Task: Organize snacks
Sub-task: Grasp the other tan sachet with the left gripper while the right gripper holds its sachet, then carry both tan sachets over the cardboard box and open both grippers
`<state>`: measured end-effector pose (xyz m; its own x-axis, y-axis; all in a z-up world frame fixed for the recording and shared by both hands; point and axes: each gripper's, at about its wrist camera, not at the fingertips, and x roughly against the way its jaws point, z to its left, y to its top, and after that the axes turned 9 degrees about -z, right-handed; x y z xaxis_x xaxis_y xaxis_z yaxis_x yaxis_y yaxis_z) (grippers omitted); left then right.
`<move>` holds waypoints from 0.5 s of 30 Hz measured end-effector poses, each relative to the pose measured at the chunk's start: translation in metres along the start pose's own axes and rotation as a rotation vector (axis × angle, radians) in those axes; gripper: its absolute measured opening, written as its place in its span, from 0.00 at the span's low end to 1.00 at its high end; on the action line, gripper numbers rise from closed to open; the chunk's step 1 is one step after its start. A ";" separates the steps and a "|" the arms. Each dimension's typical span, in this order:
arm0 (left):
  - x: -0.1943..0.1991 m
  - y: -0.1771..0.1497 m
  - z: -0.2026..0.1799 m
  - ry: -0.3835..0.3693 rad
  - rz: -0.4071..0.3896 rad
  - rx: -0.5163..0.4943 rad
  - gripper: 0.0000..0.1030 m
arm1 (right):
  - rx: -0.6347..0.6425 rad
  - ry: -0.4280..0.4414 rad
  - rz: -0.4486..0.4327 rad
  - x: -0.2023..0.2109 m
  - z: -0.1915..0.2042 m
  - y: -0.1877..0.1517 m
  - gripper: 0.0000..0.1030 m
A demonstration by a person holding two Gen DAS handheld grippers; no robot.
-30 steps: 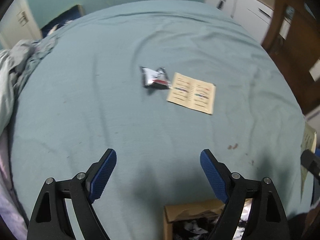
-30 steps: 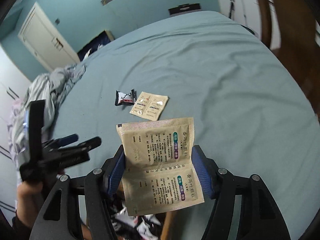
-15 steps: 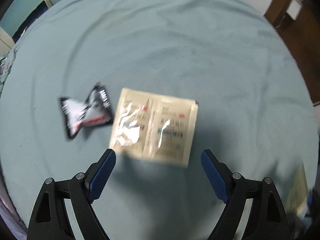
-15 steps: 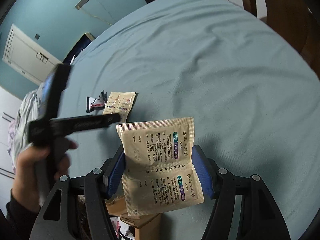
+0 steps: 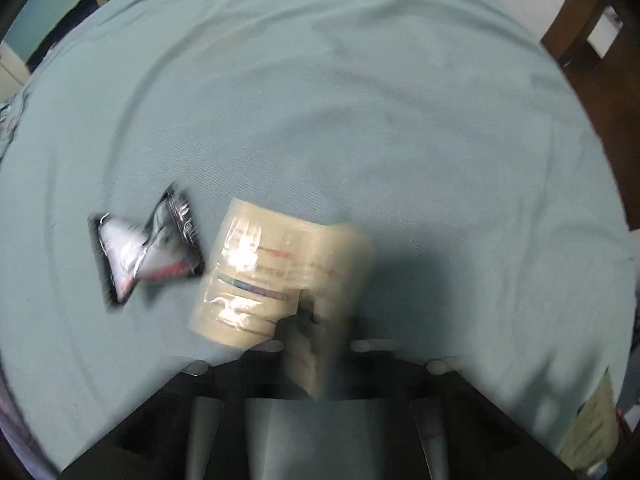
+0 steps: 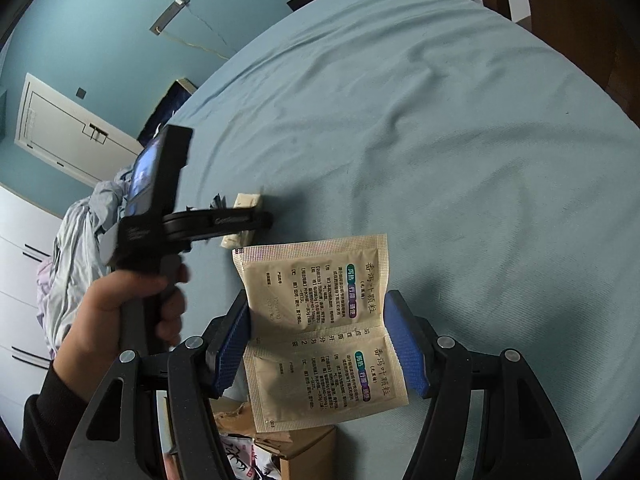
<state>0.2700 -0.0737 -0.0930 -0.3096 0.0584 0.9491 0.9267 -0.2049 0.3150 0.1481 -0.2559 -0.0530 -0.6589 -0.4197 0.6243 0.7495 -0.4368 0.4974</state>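
Observation:
A beige double sachet (image 5: 276, 280) lies on the teal bed sheet (image 5: 360, 120), blurred. My left gripper (image 5: 316, 344) is closed on its near edge, jaws together. It shows from the side in the right wrist view (image 6: 256, 220), tips at that sachet (image 6: 246, 202). A black and white snack packet (image 5: 148, 248) lies just left of the sachet. My right gripper (image 6: 320, 344) is shut on another beige double sachet (image 6: 320, 328) with printed text, held above the bed.
A cardboard box (image 6: 296, 448) with dark packets stands below my right gripper. Crumpled grey bedding (image 6: 80, 232) lies at the left. A white door (image 6: 68, 132) and wooden furniture (image 5: 580, 28) are beyond the bed.
My left gripper moved forward and down to the beige sachet on the bed and its jaws closed on it. My right gripper kept its sachet and tilted slightly.

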 end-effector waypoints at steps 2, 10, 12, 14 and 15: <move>0.019 -0.016 0.000 0.002 -0.016 0.019 0.02 | -0.013 0.003 -0.007 0.003 -0.003 -0.003 0.62; 0.139 -0.094 0.004 -0.130 -0.165 0.034 0.02 | -0.004 0.020 -0.019 0.004 -0.003 -0.014 0.62; 0.168 -0.108 0.008 -0.157 -0.202 0.032 0.02 | 0.005 0.023 -0.032 0.008 -0.004 -0.019 0.62; 0.195 -0.120 0.017 -0.181 -0.236 0.028 0.02 | 0.005 0.023 -0.038 0.012 -0.005 -0.024 0.62; 0.203 -0.125 0.016 -0.194 -0.251 0.028 0.02 | 0.001 0.024 -0.042 0.016 -0.008 -0.027 0.62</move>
<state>0.0947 -0.0203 0.0605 -0.4852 0.2895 0.8251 0.8331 -0.1334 0.5368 0.1172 -0.2569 -0.0611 -0.6910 -0.4202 0.5881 0.7213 -0.4537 0.5233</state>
